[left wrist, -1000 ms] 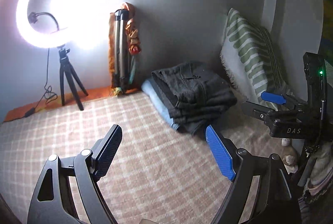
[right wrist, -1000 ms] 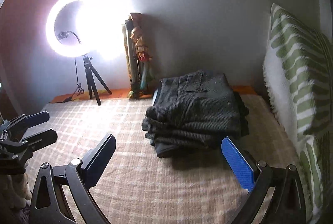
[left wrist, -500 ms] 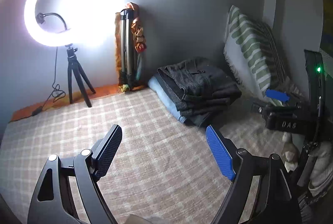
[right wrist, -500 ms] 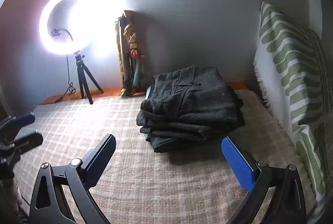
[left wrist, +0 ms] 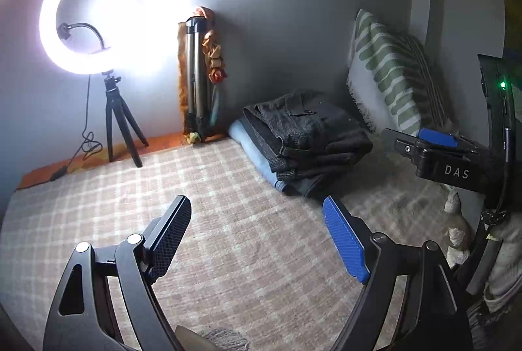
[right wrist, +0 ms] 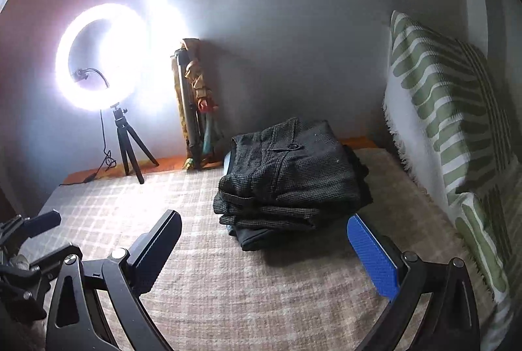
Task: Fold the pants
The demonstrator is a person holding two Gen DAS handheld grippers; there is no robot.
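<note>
A stack of folded pants (left wrist: 303,135) lies on the checked bed cover (left wrist: 228,220), dark grey pairs on top and a light blue pair underneath. It also shows in the right wrist view (right wrist: 293,178). My left gripper (left wrist: 257,236) is open and empty, short of the stack. My right gripper (right wrist: 270,253) is open and empty just in front of the stack. The right gripper shows at the right edge of the left wrist view (left wrist: 421,138). The left gripper shows at the left edge of the right wrist view (right wrist: 36,236).
A lit ring light (left wrist: 98,11) on a small tripod stands at the back left by the wall. A folded tripod (left wrist: 199,76) leans on the wall behind the stack. A green striped pillow (right wrist: 447,109) stands upright at the right.
Both grippers have pulled back and away from the folded stack, which now sits farther off in both views. Both stay open and empty.
</note>
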